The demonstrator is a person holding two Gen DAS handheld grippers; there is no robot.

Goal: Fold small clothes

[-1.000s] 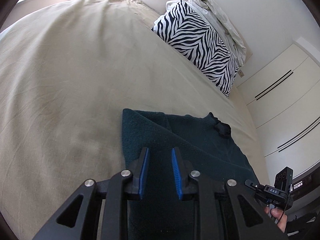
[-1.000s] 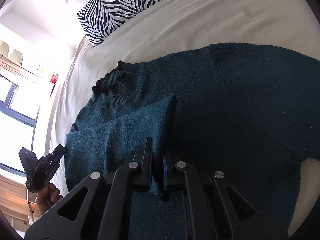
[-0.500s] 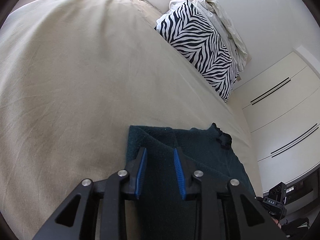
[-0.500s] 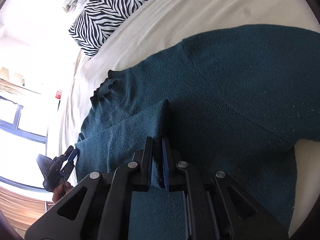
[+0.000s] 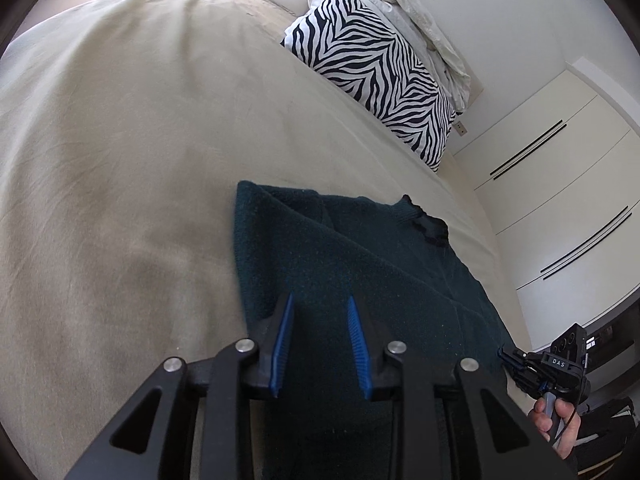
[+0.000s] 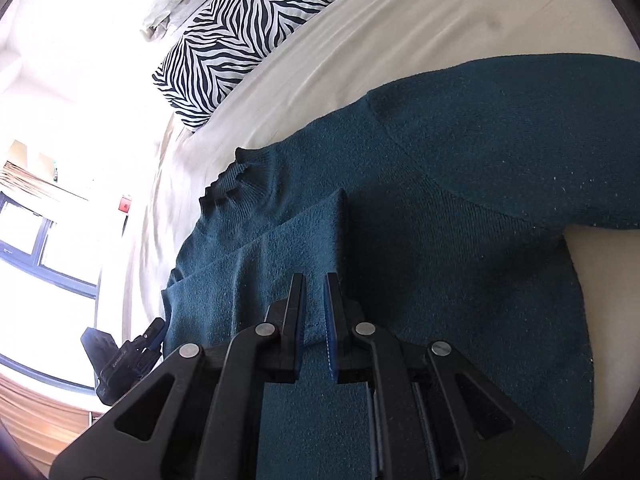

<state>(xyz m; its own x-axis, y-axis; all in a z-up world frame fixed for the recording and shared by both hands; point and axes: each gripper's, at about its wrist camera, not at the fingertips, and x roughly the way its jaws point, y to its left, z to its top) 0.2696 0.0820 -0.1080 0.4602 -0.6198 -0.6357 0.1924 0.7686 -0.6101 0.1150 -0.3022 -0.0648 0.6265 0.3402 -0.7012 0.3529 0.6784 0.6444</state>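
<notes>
Left wrist view: wide beige bed (image 5: 120,140), filling most of the frame. Dark teal sweater (image 5: 340,264) spread flat on the near right part of that bed, collar (image 5: 428,228) toward the far right, one sleeve (image 6: 280,256) folded in across the chest, the other sleeve (image 6: 540,136) stretched out to the right in the right wrist view. Zebra-print pillow (image 5: 380,76) at the far end of the bed, well apart from the sweater, with a crumpled pale cover (image 5: 420,20) just behind it. White cupboard doors (image 5: 560,200) beyond the bed on the right. Left gripper (image 5: 320,336) above the sweater's near left part, blue pads a narrow gap apart, nothing pinched between them. Right gripper (image 6: 316,312) nearly closed, clamped on a raised tuck of the folded sleeve's knit. Hand (image 5: 556,420) at the near right edge, wrapped around the right gripper's handle.
</notes>
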